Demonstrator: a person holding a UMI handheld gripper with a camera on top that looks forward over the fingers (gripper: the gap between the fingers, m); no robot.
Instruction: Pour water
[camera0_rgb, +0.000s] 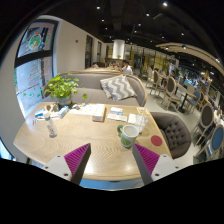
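My gripper (112, 160) is open and empty, with its magenta pads (76, 156) held above the near edge of a round light-wood table (85, 140). A white cup with a green band (128, 135) stands on the table just ahead of the right finger, apart from it. A clear bottle (51, 125) stands upright further off on the table, beyond the left finger.
A potted green plant (62, 88) and several books or papers (98, 113) sit at the table's far side. A grey sofa with a zigzag cushion (118, 88) is behind. A dark tufted chair (175, 132) stands at the right. More chairs fill the far room.
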